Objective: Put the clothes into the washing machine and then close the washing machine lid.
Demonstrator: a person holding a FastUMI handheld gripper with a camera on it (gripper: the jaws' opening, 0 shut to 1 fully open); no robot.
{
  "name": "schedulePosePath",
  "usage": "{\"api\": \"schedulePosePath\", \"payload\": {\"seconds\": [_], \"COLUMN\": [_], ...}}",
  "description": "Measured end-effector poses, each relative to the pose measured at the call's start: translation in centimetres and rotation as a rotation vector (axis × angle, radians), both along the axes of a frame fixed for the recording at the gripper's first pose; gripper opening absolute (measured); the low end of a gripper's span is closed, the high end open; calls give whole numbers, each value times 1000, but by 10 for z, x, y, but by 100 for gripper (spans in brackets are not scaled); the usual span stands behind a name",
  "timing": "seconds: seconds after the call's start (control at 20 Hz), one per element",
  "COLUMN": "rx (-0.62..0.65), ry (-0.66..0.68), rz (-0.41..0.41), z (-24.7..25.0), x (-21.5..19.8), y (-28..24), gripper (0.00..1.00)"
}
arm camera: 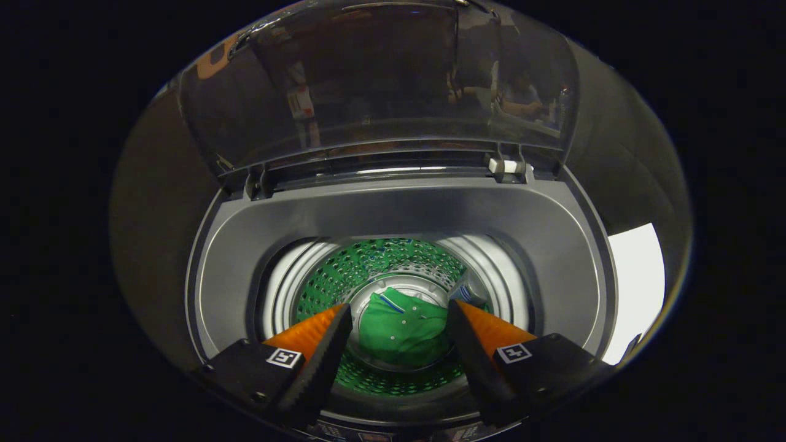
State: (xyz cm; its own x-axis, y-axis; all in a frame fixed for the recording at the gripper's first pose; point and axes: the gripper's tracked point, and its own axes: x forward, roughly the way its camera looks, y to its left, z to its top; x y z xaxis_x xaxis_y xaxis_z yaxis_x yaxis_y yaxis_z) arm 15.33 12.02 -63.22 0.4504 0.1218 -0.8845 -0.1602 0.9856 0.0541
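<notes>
I look straight down into a top-loading washing machine with a grey rim. A green garment with a small blue-and-white trim lies crumpled at the bottom of the shiny drum, whose wall mirrors the green. My gripper hovers over the drum mouth, open, with the garment seen far below between the two fingers and not touched by them. The dark see-through lid stands raised upright behind the opening, on its hinges.
Dark booth walls close in on both sides of the machine. A bright white patch shows to the right of the machine's rim. The lid's glass carries dim reflections of the room.
</notes>
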Motion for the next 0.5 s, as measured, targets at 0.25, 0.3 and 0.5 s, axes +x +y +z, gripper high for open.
{"api": "schedulePosePath", "payload": {"seconds": [0.25, 0.3, 0.5], "rx": [32, 45, 90], "ry": [-100, -127, -270], "rz": [11, 7, -3], "z": [46, 58, 130], "x": [-9, -10, -8], "y": [-4, -4, -12], "gripper": [99, 99, 99]}}
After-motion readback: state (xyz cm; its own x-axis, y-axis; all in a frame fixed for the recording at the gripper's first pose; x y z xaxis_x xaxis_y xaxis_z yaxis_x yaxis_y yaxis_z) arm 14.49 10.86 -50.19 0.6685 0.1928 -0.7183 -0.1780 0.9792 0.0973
